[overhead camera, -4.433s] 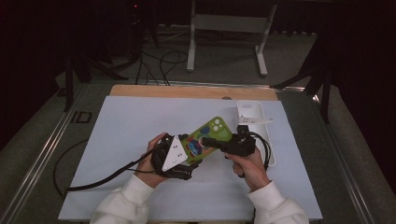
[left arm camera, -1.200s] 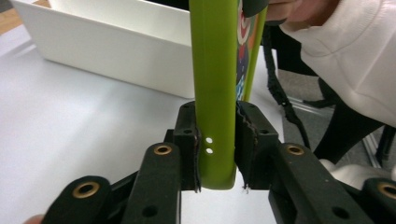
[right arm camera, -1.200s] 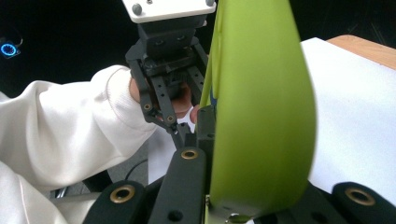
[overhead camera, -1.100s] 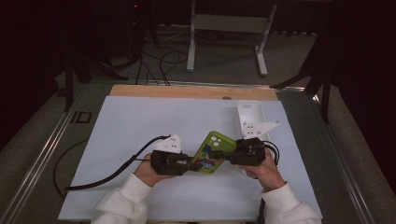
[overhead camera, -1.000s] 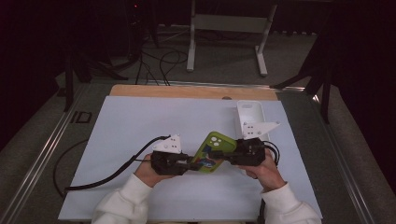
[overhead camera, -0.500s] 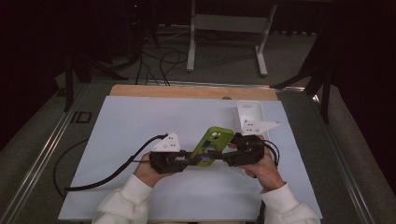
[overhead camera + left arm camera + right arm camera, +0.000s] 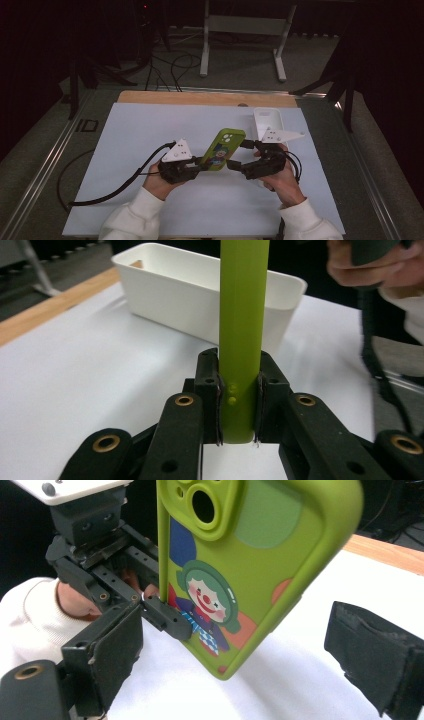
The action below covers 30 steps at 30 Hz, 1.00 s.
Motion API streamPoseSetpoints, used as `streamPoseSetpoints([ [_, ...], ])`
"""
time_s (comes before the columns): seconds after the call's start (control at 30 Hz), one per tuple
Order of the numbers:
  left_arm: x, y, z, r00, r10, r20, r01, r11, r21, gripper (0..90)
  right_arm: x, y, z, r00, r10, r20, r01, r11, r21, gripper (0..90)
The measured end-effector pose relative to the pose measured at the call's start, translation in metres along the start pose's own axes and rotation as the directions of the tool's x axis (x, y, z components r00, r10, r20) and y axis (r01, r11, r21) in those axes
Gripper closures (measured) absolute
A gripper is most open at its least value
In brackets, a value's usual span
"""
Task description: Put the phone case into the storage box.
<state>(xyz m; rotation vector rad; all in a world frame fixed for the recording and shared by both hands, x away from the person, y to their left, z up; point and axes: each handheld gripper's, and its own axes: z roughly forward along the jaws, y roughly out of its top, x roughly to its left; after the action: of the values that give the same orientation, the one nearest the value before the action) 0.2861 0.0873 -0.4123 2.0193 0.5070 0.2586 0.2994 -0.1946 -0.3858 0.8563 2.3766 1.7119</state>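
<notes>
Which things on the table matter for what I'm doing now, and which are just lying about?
In the job:
- green phone case, clamped at one edge by the left claw
- right claw, jaws just opened, case between them but untouched

Lying about:
- white bin
- white mat
- wooden board

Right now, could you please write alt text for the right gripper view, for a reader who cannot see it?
A green phone case with a clown picture stands between the right gripper's two wide-open black jaws, touching neither. The left gripper clamps its edge from behind, above a white table.
</notes>
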Motion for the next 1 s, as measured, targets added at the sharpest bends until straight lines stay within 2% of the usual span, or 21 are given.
streamPoseSetpoints([
  [0.1,-0.001,0.0,-0.001,0.9997,-0.001,-0.023,0.001,1.0,0.002,77.3,0.0,0.0,-0.001,0.9998,0.014,0.011,-0.014,1.0,-0.012,7.8],
  [0.13,-0.001,0.0,-0.002,0.9988,0.001,-0.05,-0.001,1.0,-0.002,77.3,-0.001,0.001,-0.001,0.9995,0.024,0.022,-0.023,1.0,-0.02,7.8],
  [0.2,-0.001,0.0,-0.002,0.9985,-0.003,-0.054,0.003,1.0,-0.004,77.3,0.0,0.001,-0.001,0.9991,0.024,0.035,-0.024,0.999,-0.024,7.8],
  [0.23,-0.002,0.0,-0.003,0.9971,-0.001,-0.076,0.001,1.0,-0.005,77.3,0.0,0.001,-0.001,0.9991,0.024,0.035,-0.023,0.999,-0.029,7.8],
  [0.4,-0.002,0.001,-0.003,0.9948,-0.009,-0.101,0.008,0.9999,-0.013,77.3,0.002,0.001,0.0,0.9984,0.024,0.052,-0.023,0.999,-0.031,7.8],
  [0.6,-0.004,0.0,-0.001,0.9915,-0.012,-0.13,0.01,0.9999,-0.011,77.3,0.003,0.001,0.003,0.9951,0.049,0.086,-0.043,0.997,-0.064,7.8],
  [0.73,-0.007,-0.002,0.001,0.9876,-0.01,-0.157,0.008,0.9999,-0.011,77.3,0.004,0.001,0.003,0.993,0.072,0.093,-0.065,0.995,-0.076,7.8],
  [0.83,-0.01,-0.004,0.003,0.9813,-0.01,-0.192,0.008,0.9999,-0.014,77.3,0.004,0.001,0.003,0.9903,0.09,0.106,-0.081,0.992,-0.092,7.9],
  [1.0,-0.013,-0.006,0.006,0.9757,-0.012,-0.219,0.008,0.9998,-0.016,77.2,0.005,0.001,0.005,0.9889,0.102,0.108,-0.091,0.991,-0.102,7.8],
])
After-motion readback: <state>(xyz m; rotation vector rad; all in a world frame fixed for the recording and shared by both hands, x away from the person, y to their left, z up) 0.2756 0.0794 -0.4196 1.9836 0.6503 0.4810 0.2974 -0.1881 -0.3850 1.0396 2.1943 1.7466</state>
